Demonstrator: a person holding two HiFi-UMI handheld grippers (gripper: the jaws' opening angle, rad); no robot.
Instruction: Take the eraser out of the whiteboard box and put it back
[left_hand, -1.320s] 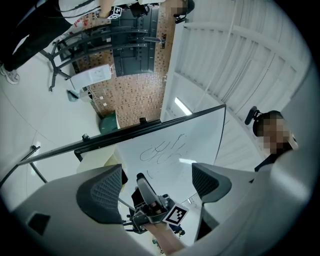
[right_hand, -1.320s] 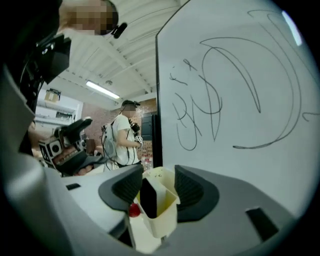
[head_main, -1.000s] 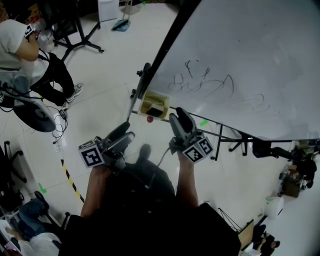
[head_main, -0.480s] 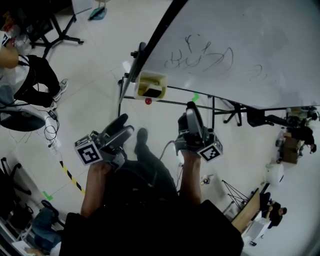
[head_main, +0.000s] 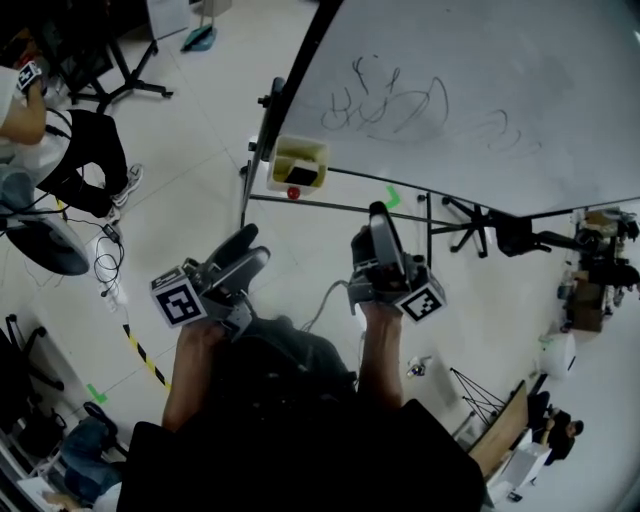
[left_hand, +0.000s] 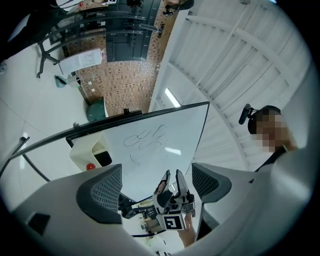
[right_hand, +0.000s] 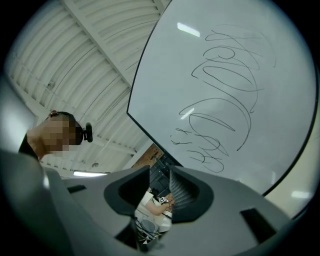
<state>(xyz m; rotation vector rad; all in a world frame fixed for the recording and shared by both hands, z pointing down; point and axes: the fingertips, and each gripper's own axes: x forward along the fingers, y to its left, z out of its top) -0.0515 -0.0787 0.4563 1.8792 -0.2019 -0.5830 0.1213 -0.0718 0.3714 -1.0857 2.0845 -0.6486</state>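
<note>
Note that the right gripper (head_main: 381, 228) has drawn back from the whiteboard box (head_main: 297, 165). A second ago its tips stood just beside the box; now, in the head view, the box lies well apart at the gripper's 11 o'clock. Its jaws have just been closing and now stand narrow with nothing between them. The right gripper view shows only the room through the slit and the whiteboard (right_hand: 225, 75) above. The left gripper (head_main: 252, 250) holds its jaws wide and empty, with the box at its 1 o'clock. The eraser (head_main: 300, 176) shows as a dark block lying inside the box, with a small red ball (head_main: 293, 192) at the box's 6 o'clock. Treat this as a release followed by a retreat: the eraser is in its place and neither tool carries it. If the put-back is the step in hand, it appears complete.
</note>
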